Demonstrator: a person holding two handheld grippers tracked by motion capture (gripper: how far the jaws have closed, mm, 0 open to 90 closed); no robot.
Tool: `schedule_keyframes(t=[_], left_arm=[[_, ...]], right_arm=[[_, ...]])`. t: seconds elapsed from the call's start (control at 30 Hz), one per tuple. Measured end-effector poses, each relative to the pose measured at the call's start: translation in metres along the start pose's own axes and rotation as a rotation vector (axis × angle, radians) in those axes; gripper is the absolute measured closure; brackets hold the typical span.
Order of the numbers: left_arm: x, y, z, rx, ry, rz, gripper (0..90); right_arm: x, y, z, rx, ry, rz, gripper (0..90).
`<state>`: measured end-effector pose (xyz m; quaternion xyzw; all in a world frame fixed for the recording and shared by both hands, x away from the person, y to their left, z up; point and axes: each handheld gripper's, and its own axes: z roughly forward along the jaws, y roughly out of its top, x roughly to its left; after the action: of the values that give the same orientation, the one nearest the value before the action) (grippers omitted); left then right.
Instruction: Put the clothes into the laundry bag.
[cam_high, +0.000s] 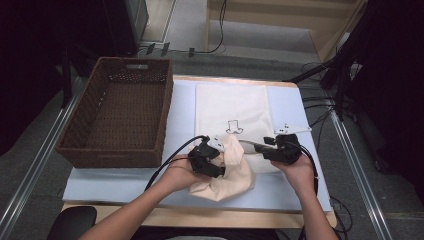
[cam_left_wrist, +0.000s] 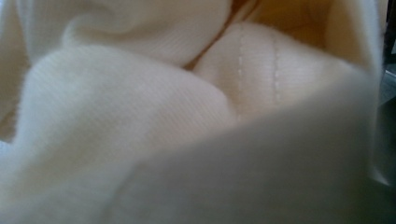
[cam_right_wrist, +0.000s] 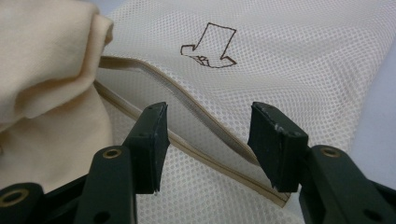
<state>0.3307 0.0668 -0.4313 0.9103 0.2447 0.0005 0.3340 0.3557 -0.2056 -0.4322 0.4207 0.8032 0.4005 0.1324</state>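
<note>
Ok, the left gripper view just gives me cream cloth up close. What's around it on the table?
Observer: The cloth lies bunched at the near end of a flat mesh bag with an arrow drawn on it.
Operator: Where's the other gripper?
Observer: The right gripper is at the bag's mouth, jaws apart on either side of its trimmed edge, not pinching it.
Operator: Anything else there?
Observer: A brown wicker basket stands left of the bag.
</note>
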Motion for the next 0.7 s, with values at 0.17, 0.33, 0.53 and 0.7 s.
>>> schedule_keyframes(t=[0.17, 0.33, 0.53, 0.7], left_arm=[[0.001, -0.006, 0.01, -0.009, 0.012, 0.009, 57.1], [0.0, -0.014, 0.015, -0.02, 0.011, 0.019, 56.2], [0.002, -0.02, 0.021, -0.057, -0.002, -0.007, 53.1], [0.002, -0.022, 0.021, -0.071, -0.003, -0.018, 52.3]], right_arm=[[0.001, 0.0, 0.001, 0.004, 0.004, -0.003, 47.9], [0.001, 0.0, 0.002, 0.012, 0.005, -0.006, 47.9], [0.004, 0.002, 0.008, 0.024, 0.006, -0.023, 47.9], [0.007, 0.004, 0.022, 0.054, 0.0, -0.045, 48.0]])
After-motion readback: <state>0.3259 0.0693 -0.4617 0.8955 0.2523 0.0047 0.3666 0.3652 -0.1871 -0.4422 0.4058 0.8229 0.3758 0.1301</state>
